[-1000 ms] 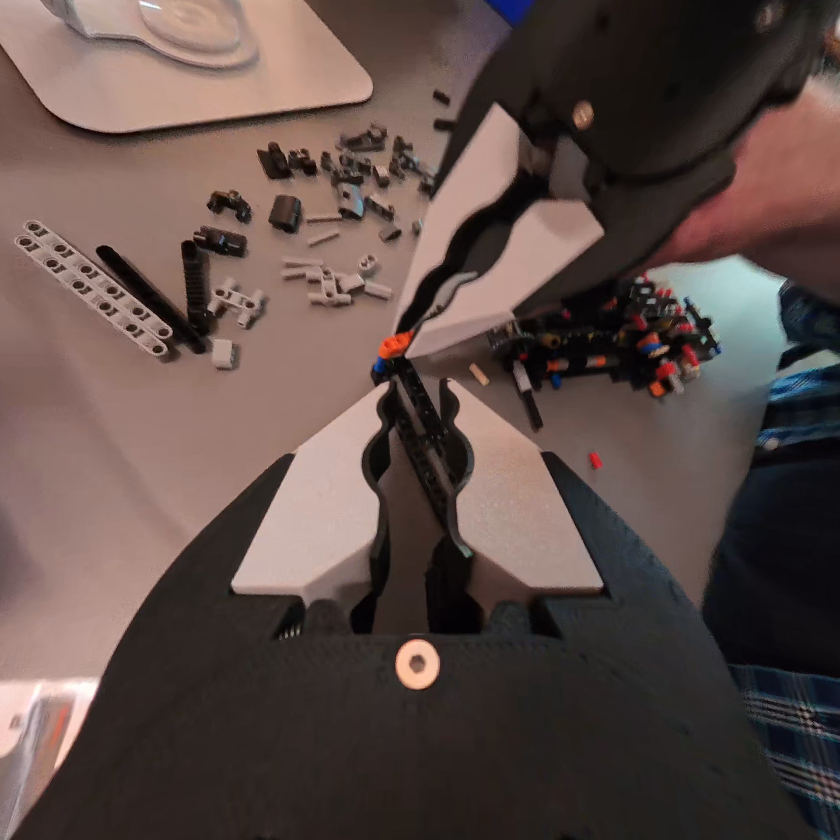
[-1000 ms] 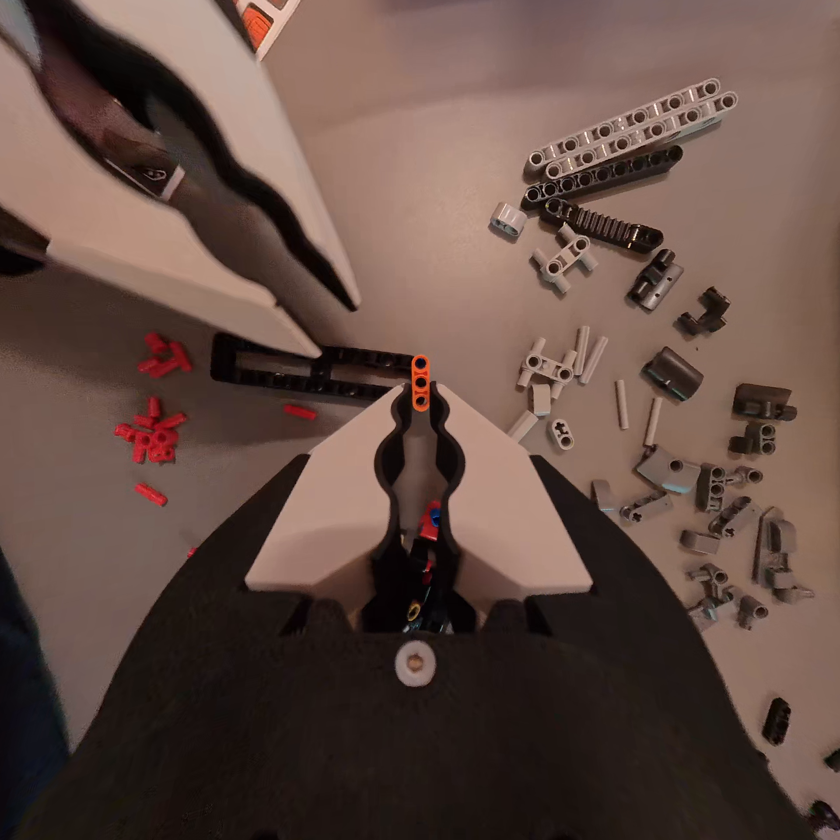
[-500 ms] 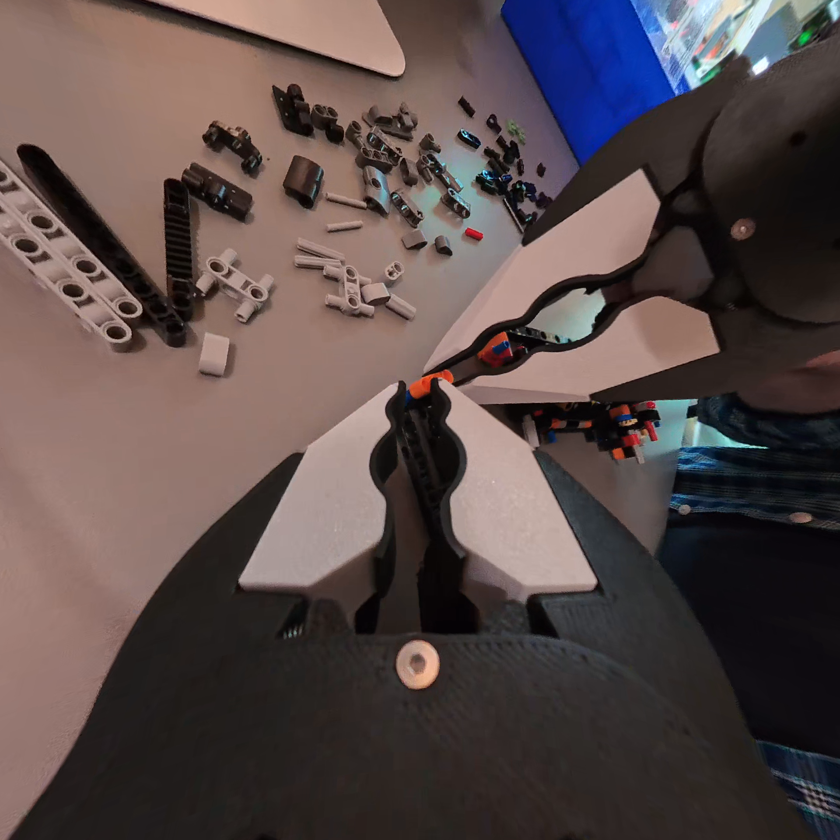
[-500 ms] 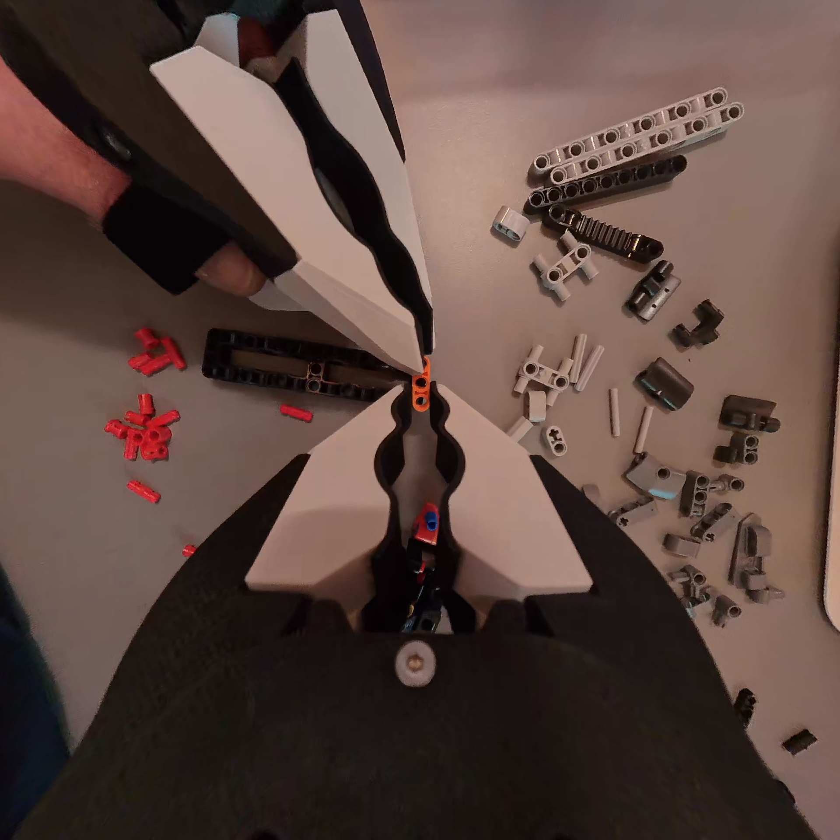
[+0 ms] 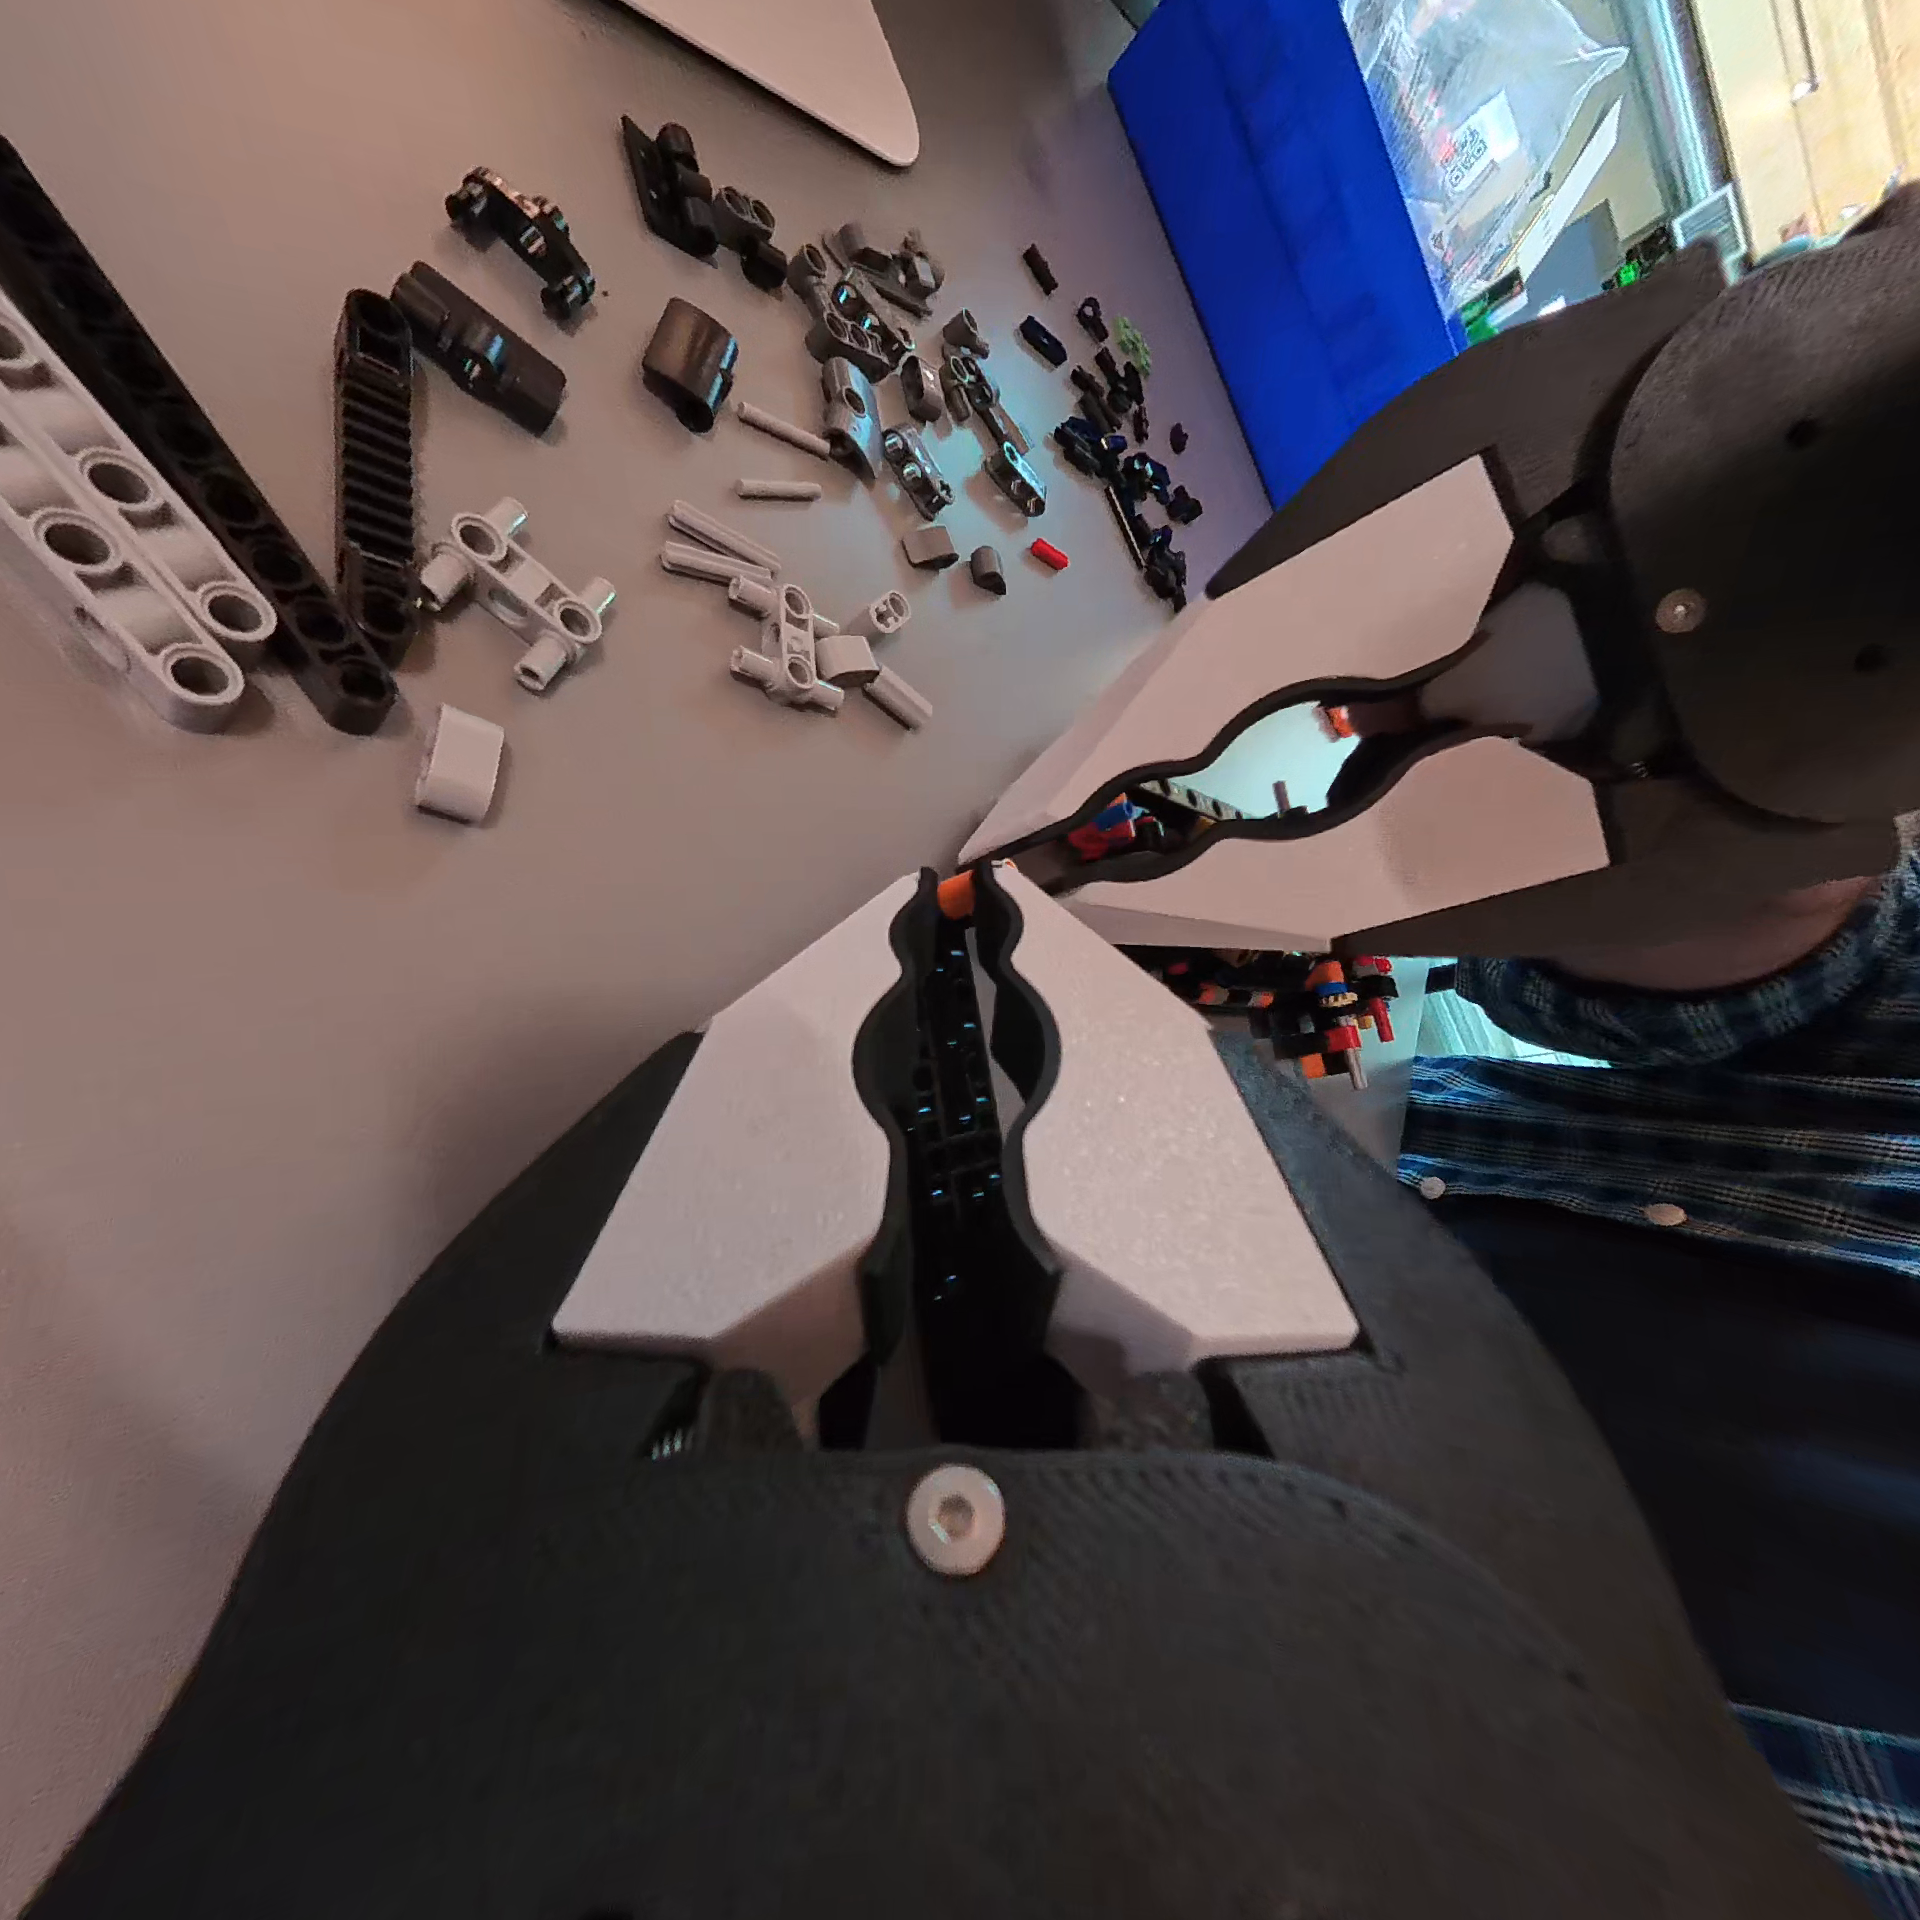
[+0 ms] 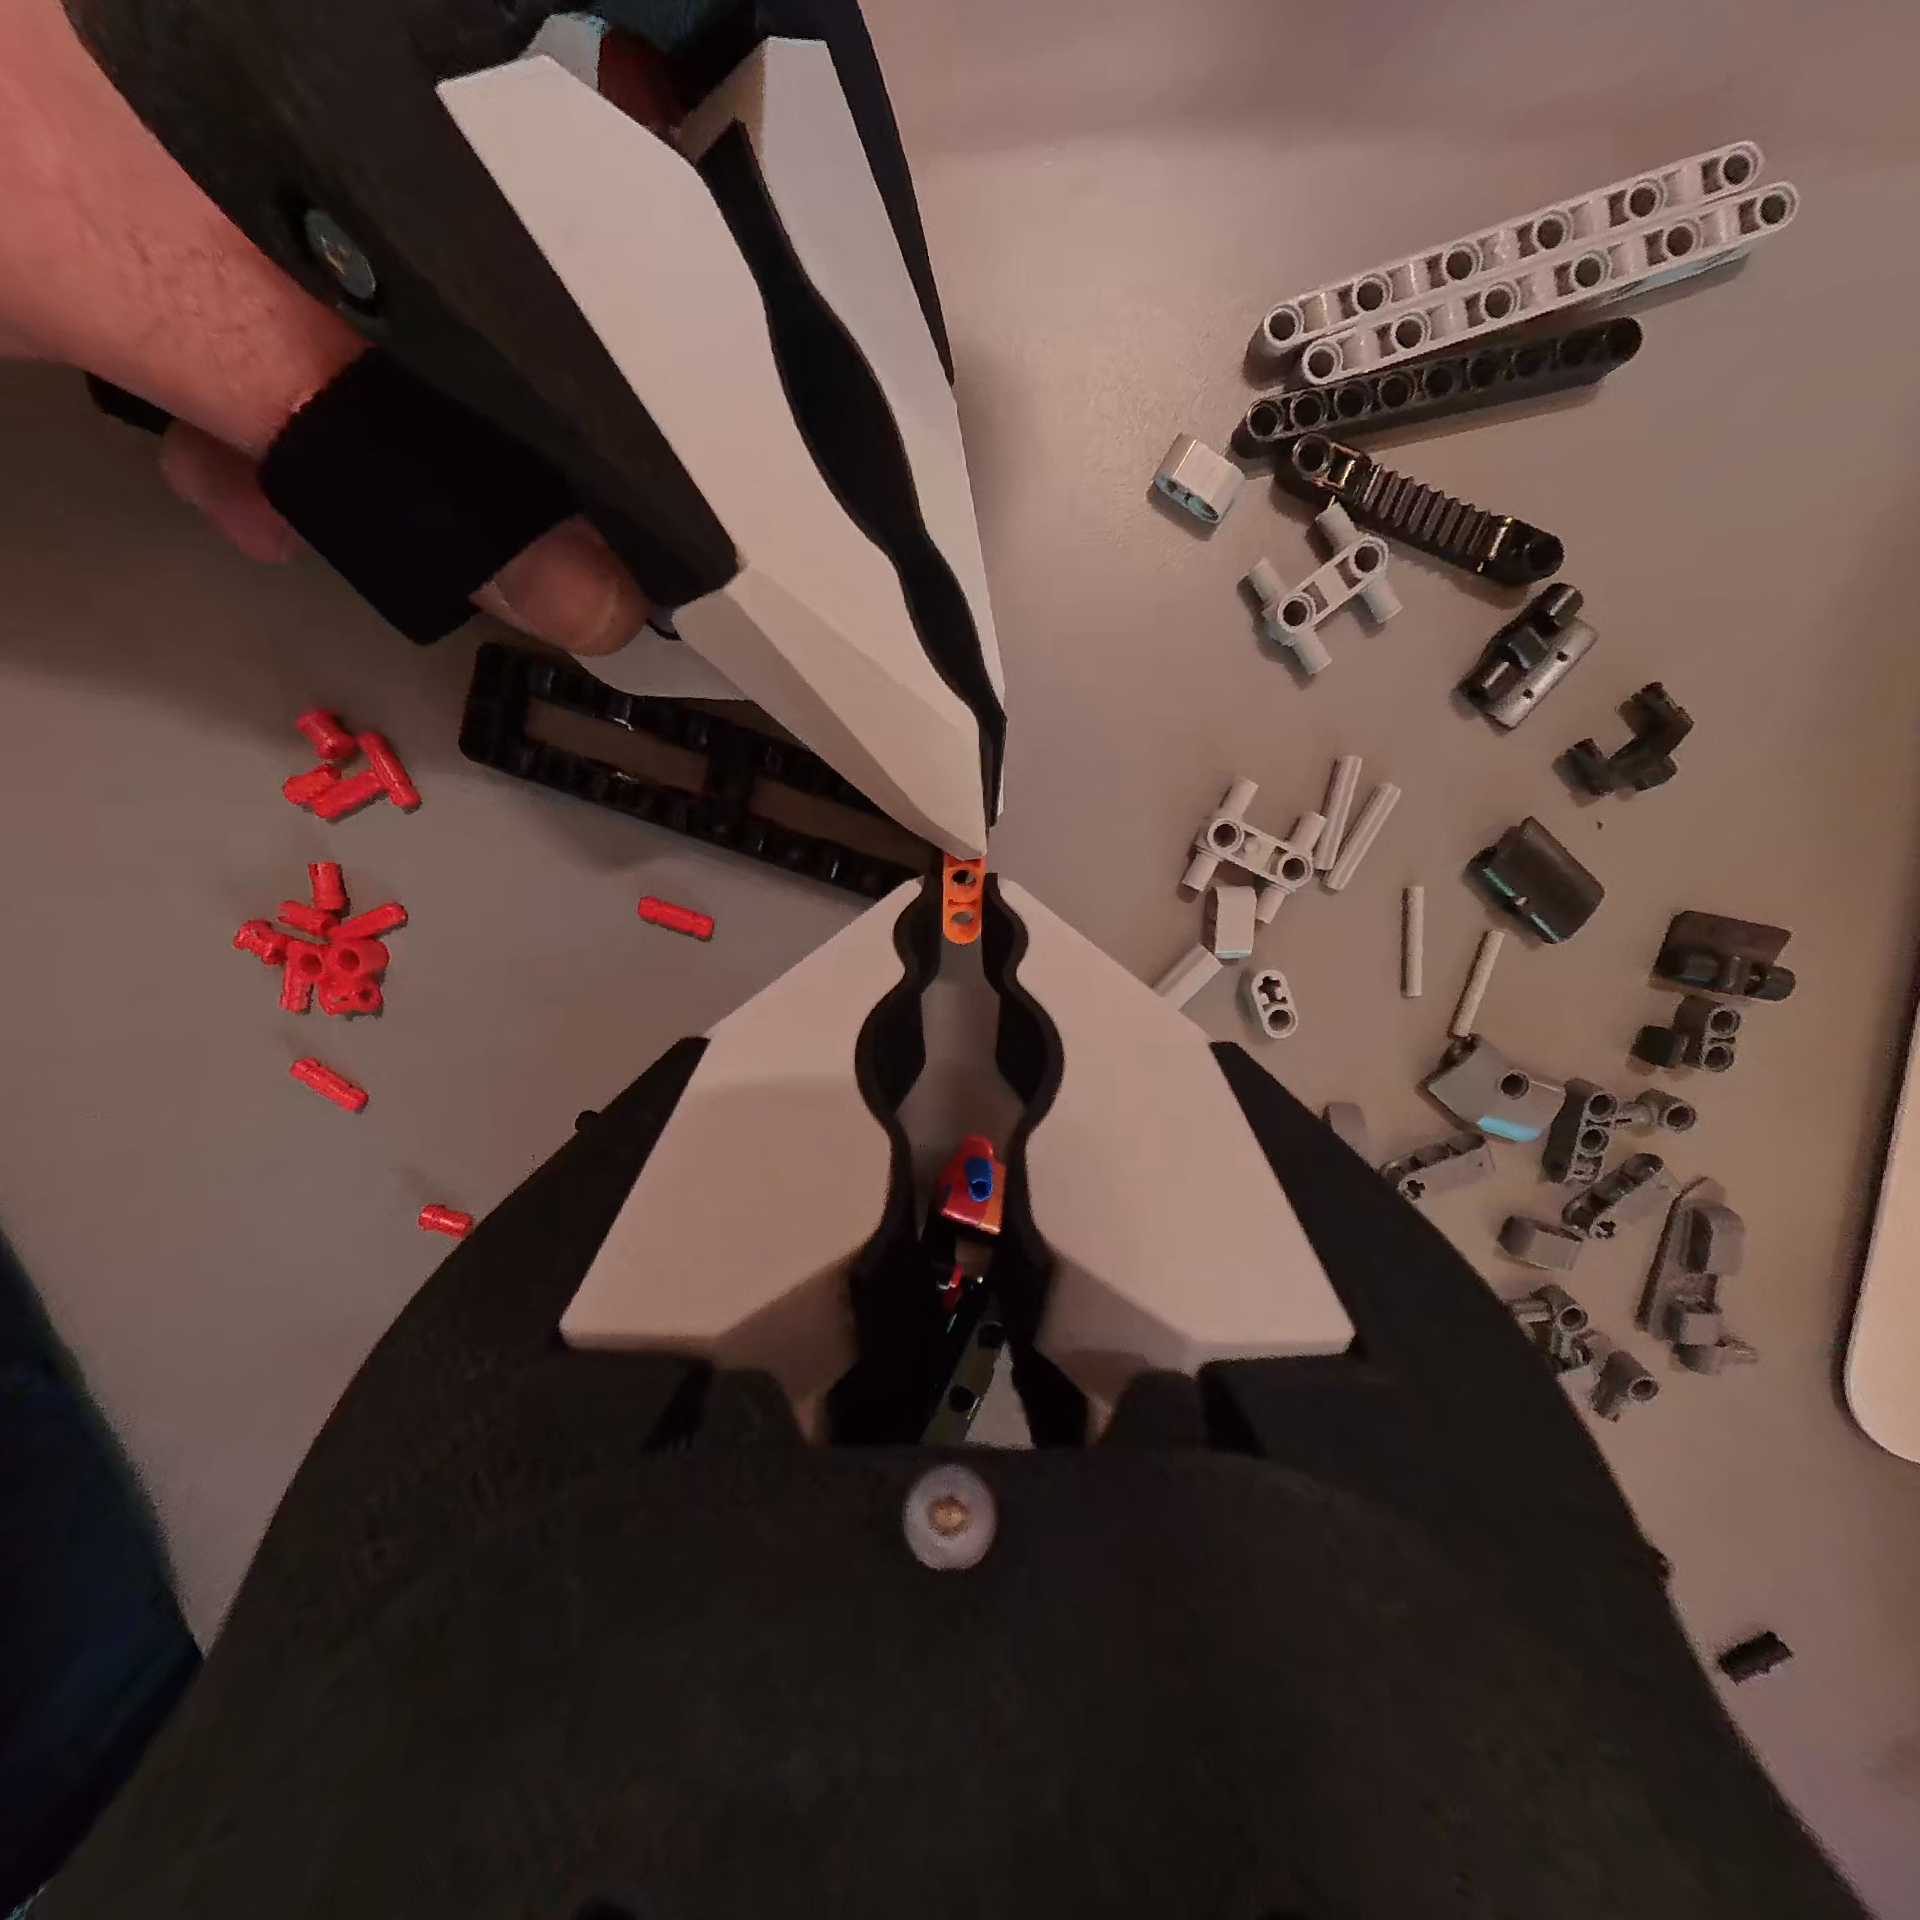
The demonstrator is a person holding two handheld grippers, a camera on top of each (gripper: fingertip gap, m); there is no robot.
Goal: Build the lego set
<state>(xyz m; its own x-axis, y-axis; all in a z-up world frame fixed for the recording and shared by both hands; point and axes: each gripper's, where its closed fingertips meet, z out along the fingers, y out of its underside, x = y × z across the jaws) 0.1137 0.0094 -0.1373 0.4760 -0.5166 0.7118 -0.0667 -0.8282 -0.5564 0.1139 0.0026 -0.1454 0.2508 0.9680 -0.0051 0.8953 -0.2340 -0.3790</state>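
Observation:
My right gripper (image 6: 961, 899) is shut on a small orange beam (image 6: 963, 914) at the right end of a black frame (image 6: 644, 748) that lies below. My left gripper (image 6: 985, 826) comes in from the upper left, and its tips cover the beam's top hole. In the left wrist view the orange beam (image 5: 954, 894) sits between my left gripper's (image 5: 958, 883) nearly closed tips. The black frame (image 5: 951, 1091) shows through its gap. The right gripper (image 5: 982, 857) meets it tip to tip. A partly built multicoloured assembly (image 5: 1309, 1003) lies under the right gripper.
Loose grey and black parts (image 6: 1257, 842) are spread to the right, with long grey beams (image 6: 1507, 260) and a black toothed rack (image 6: 1434, 509). Red pins (image 6: 322, 945) lie to the left. A white pad (image 5: 790, 62) and a blue box (image 5: 1278, 260) stand at the far side. Less than 4 cm separates the two grippers' tips. The partly built multicoloured assembly (image 5: 1309, 1003) is about 15 cm from my right fingertips.
My left gripper swung in over the black frame, its jaws narrowed and its tips reached the orange beam. My right gripper kept hold of the beam at the frame's end.

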